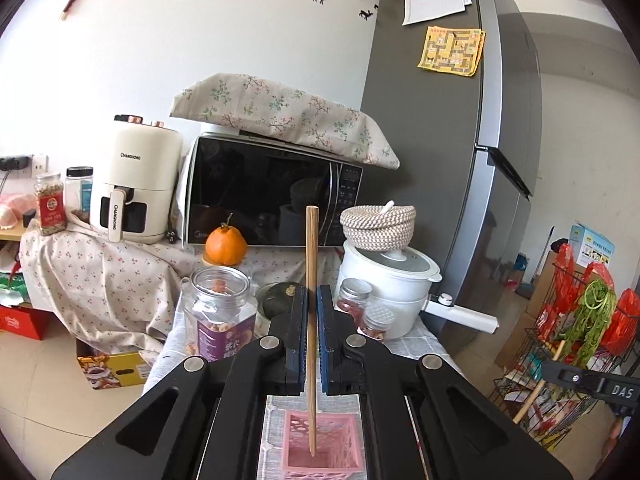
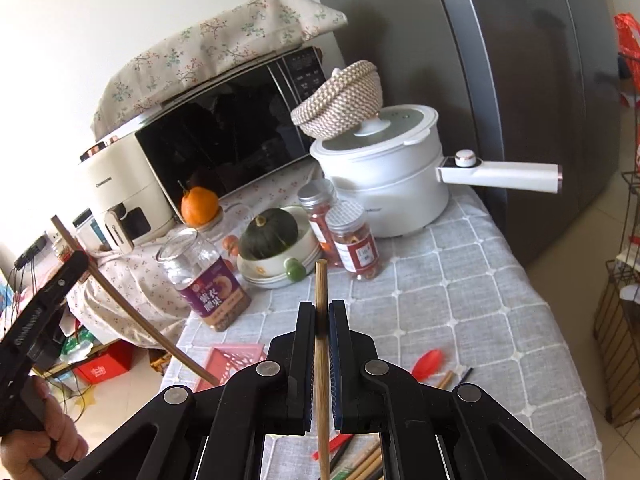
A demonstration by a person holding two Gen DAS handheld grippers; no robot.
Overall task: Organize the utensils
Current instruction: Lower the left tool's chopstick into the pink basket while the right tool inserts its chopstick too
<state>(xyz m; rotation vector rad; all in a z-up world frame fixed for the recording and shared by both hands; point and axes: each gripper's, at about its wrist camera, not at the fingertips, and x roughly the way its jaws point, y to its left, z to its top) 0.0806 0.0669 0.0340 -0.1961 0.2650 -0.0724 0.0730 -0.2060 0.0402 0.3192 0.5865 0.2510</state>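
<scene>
My left gripper (image 1: 313,292) is shut on a wooden chopstick (image 1: 311,248) that stands upright between its blue pads. The stick's lower tip hangs over the pink perforated basket (image 1: 340,440) on the grey checked tablecloth. In the right wrist view, my right gripper (image 2: 321,306) is shut on another wooden chopstick (image 2: 321,280), raised above the table. The left gripper (image 2: 78,260) shows at the left there, a hand on its grip, its chopstick (image 2: 132,312) slanting down toward the pink basket (image 2: 232,360). A red spoon (image 2: 428,362) and several loose chopsticks (image 2: 360,464) lie on the cloth.
Behind stand a microwave (image 2: 224,136), a cream air fryer (image 1: 136,184), a white pot (image 2: 384,176) with a long handle, jars (image 2: 354,240), a green squash in a bowl (image 2: 272,236) and an orange (image 1: 225,244). A grey fridge (image 1: 440,120) and a wire rack (image 1: 560,320) are at the right.
</scene>
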